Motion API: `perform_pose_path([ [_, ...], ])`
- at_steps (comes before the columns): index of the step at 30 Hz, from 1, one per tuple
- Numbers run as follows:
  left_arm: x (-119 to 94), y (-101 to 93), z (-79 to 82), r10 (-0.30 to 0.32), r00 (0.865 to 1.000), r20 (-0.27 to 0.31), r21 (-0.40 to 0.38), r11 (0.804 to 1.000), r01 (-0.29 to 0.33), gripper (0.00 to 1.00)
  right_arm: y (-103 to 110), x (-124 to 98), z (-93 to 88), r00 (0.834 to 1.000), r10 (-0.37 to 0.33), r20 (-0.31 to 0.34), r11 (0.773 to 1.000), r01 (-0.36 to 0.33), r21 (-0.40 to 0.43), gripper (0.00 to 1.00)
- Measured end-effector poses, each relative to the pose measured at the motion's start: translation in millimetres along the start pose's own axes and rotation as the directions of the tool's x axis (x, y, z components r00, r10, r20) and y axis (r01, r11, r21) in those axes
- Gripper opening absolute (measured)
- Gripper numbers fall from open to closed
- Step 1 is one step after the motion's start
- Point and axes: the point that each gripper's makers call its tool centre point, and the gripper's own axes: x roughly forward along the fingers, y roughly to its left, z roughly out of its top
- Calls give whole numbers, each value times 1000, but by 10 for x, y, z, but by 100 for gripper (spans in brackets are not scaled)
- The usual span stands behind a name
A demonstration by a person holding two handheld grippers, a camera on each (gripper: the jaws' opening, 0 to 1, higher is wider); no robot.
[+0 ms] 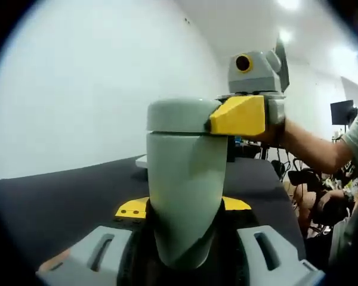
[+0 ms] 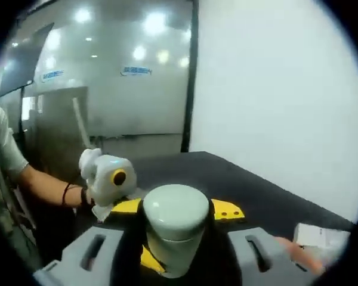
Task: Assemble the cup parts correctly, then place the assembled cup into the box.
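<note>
A pale grey-green cup body (image 1: 185, 179) stands upright between my left gripper's (image 1: 184, 207) yellow-tipped jaws, which are shut on its lower part. A matching lid (image 1: 182, 114) sits on top of the cup. My right gripper (image 1: 235, 116) reaches in from the right and clamps the lid's side with a yellow jaw. In the right gripper view the lid (image 2: 174, 211) points toward the camera between my right gripper's (image 2: 176, 210) jaws, which are shut on it. The left gripper (image 2: 107, 177) and the hand holding it appear at the left behind the cup.
Both grippers hover over a black table (image 1: 59, 196) in front of a white wall. A white box-like thing (image 2: 319, 235) lies on the table at the right of the right gripper view. A person's forearm (image 1: 313, 149) and room clutter lie at the right.
</note>
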Motion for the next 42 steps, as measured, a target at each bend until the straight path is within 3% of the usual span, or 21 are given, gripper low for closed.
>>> perform_pose_path([
  [1, -2, 0, 0, -1, 1000, 2, 0, 1000, 1, 39, -2, -11, 12, 999, -49, 9, 999, 49, -21, 40],
  [4, -5, 2, -1, 3, 1000, 4, -1, 1000, -3, 39, -42, -2, -3, 980, -197, 13, 980, 197, 21, 40],
  [6, -2, 3, -1, 3, 1000, 5, -3, 1000, -3, 39, -65, 0, -9, 966, -257, 17, 966, 256, 43, 40],
  [8, -11, 8, -2, -1, 1000, 7, -5, 1000, 1, 39, -35, 20, -14, 970, -243, 28, 970, 242, 22, 40],
  [10, -17, 22, 3, 0, 1000, 15, -13, 1000, 0, 39, -34, 52, -9, 981, -187, 49, 981, 189, -36, 41],
  [13, 6, -7, 3, -5, 1000, 15, -5, 1000, 5, 39, 108, 88, -7, 997, -27, 75, 998, 32, -56, 69],
  [14, 16, -17, 5, -6, 1000, 11, 5, 1000, 6, 39, 151, 73, -32, 997, 40, 66, 998, -36, -57, 70],
  [15, 24, -27, 7, -6, 1000, 9, 10, 1000, 6, 39, 165, 51, 16, 990, 94, 103, 994, -88, -67, 67],
  [17, 18, -19, 5, -8, 1000, 6, 9, 1000, 7, 39, 151, -8, 37, 974, 194, 116, 978, -182, -105, 67],
  [18, 11, -7, 4, -8, 1000, 10, 3, 1000, 8, 39, 127, -29, 106, 962, 219, 161, 972, -201, -122, 65],
  [19, 7, 5, 3, -8, 1000, 12, -2, 1000, 8, 39, 148, -75, 145, 942, 283, 178, 956, -261, -137, 63],
  [20, 4, 12, 2, -8, 1000, 14, -6, 1000, 8, 39, 131, -79, 163, 936, 297, 190, 954, -283, -98, 64],
  [22, 10, -5, 2, -7, 1000, 14, -5, 1000, 7, 39, 115, -84, 169, 913, 376, 159, 927, -371, -62, 62],
  [23, 13, -6, 3, -7, 1000, 13, -3, 1000, 7, 39, 52, -49, 164, 920, 367, 140, 930, -361, -64, 58],
  [25, 19, -10, 1, -7, 1000, 11, 1, 1000, 7, 39, 97, -23, 68, 911, 407, 64, 912, -402, -76, 52],
  [28, 21, -3, -1, -7, 1000, 12, -4, 1000, 7, 39, 148, 5, 18, 901, 433, 33, 900, -430, -65, 40],
  [31, 19, 16, -2, -5, 1000, 12, -9, 1000, 5, 39, 207, 29, -11, 902, 431, 23, 901, -429, -69, 39],
  [33, 18, 17, -3, -5, 1000, 13, -10, 1000, 5, 39, 216, 33, -20, 912, 409, 18, 911, -408, -60, 39],
  [39, 15, 6, -4, -3, 1000, 9, -8, 1000, 3, 39, 152, 39, -27, 977, 210, 36, 978, -210, -14, 38],
  [42, 6, 1, -4, -6, 1000, 13, -11, 1000, 6, 39, 101, 31, -18, 995, 76, 59, 997, -77, 13, 38],
])
